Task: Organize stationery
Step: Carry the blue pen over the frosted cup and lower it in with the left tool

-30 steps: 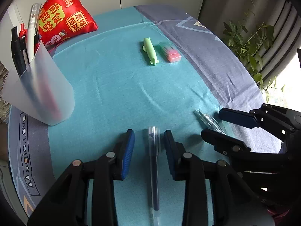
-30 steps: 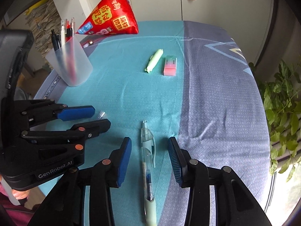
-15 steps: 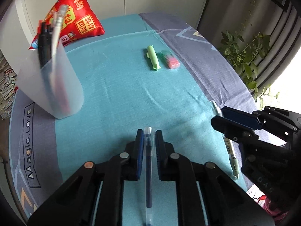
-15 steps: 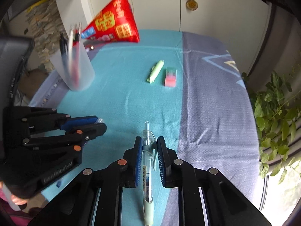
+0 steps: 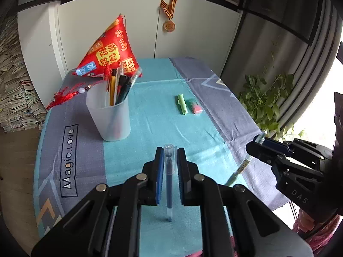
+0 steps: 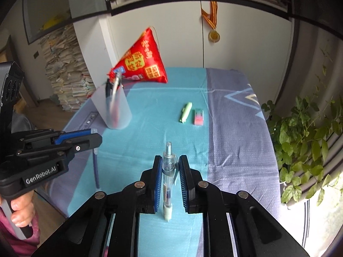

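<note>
At six o'clock, nearest: left gripper (image 5: 169, 172) had just clamped on the blue gel pen (image 5: 169, 184), now lifted off the tablecloth (image 5: 154, 126).
Right gripper (image 6: 169, 176): jaws just closed on the clear retractable pen (image 6: 168, 177), also raised.
Meaning: two pens picked, likely cup-bound.
Eleven o'clock: one frosted pen cup (image 5: 109, 115), several pens inside.
One o'clock: one green highlighter (image 5: 182, 104), one pink eraser (image 5: 194, 106), both waiting.

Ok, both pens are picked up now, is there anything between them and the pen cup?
Nothing visible blocks the way. The blue pen in the left hand-held gripper and the clear pen in the right hand-held gripper face bare tablecloth up to the pen cup. The green highlighter and eraser lie off to the right.
</note>
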The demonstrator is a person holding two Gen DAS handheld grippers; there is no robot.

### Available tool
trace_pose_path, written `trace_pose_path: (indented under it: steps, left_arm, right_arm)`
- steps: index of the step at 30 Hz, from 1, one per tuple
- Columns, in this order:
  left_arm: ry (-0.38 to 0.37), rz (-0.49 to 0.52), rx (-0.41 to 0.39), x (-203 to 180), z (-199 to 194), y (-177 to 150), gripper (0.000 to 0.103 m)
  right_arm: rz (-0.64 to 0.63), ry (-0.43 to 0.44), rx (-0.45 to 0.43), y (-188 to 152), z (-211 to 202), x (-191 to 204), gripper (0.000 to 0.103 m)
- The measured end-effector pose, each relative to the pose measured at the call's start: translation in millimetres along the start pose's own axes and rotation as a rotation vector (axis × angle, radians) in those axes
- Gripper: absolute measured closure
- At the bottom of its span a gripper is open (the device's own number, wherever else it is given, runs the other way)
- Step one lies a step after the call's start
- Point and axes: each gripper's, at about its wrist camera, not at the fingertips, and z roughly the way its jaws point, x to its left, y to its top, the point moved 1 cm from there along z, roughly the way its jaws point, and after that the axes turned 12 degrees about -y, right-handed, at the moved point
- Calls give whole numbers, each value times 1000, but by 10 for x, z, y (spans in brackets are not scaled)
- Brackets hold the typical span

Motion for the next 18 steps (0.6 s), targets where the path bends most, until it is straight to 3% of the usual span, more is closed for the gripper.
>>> trace_pose_path:
  steps: [8, 18]
  left_arm:
    - [39, -15, -101, 100, -396, 197, 93]
    - [166, 14, -231, 269, -666, 797, 93]
  right_arm:
    - [15, 4, -36, 32, -189, 83, 87]
    - [14, 10, -19, -13, -184, 141, 87]
